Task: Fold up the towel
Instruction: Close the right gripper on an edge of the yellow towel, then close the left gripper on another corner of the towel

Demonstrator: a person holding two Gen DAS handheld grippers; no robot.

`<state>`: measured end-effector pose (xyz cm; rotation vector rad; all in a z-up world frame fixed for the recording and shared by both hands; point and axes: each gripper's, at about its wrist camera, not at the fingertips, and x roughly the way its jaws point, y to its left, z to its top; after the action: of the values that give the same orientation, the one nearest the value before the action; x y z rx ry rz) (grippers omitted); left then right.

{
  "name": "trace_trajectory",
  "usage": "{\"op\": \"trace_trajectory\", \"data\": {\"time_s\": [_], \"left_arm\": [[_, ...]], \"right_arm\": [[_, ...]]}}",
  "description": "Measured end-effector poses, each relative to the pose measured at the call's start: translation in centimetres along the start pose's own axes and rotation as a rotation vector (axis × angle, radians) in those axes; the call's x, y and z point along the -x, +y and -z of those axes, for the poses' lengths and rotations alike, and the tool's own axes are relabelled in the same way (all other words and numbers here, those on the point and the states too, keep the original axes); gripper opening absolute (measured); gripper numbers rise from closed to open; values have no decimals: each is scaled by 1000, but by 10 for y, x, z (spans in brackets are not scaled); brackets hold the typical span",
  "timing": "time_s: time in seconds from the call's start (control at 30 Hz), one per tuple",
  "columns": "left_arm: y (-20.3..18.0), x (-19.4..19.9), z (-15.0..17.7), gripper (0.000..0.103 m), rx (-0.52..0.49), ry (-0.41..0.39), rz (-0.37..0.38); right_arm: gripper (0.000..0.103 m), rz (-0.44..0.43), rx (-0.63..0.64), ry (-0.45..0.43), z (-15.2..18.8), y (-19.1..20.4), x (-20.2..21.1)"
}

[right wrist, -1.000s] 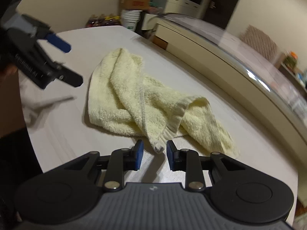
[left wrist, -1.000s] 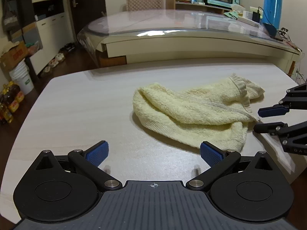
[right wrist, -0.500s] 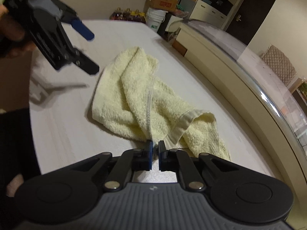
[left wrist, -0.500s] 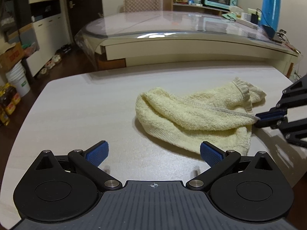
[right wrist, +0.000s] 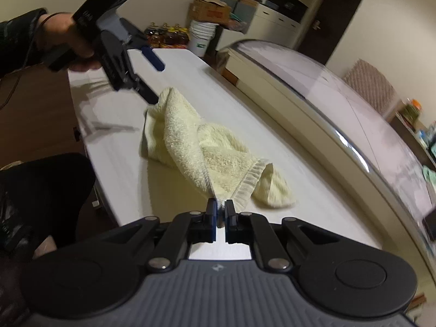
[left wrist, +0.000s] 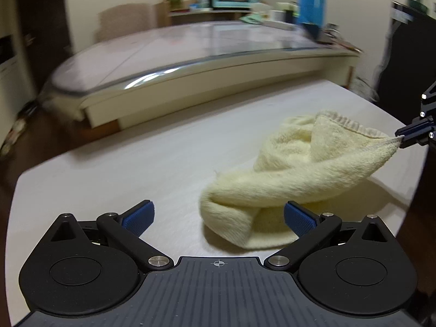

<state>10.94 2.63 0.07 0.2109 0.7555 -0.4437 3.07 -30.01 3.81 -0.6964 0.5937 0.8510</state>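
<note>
Warm, dim indoor light from above; soft shadows under the towel (left wrist: 294, 179) on the worktop (left wrist: 114, 169). Motion-blurred background, strong fisheye bending, dark corners.

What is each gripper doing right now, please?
Left gripper: open, holding nothing.
Right gripper: shut on a corner of the yellow towel.

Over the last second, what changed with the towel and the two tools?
The right tool closed on a corner of the towel and lifted it, so that end now hangs off the table and the cloth is drawn out. The left tool stayed open and empty, now nearer the towel's other end, which still lies bunched on the table.
</note>
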Motion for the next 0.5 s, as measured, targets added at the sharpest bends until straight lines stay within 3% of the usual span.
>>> {"op": "trace_trajectory", "data": {"time_s": [0.17,0.33,0.5], "left_arm": [[-5,-7,-13,103,-32,22,60],[-3,-5,-26,103,27,23,112],[-21,-13,-26,101,19,77,217]], "right_arm": [[6,34,-41,19,19,3,19],[6,71,-68,40,32,6,29],[6,79,-82,69,50,14,38]]}}
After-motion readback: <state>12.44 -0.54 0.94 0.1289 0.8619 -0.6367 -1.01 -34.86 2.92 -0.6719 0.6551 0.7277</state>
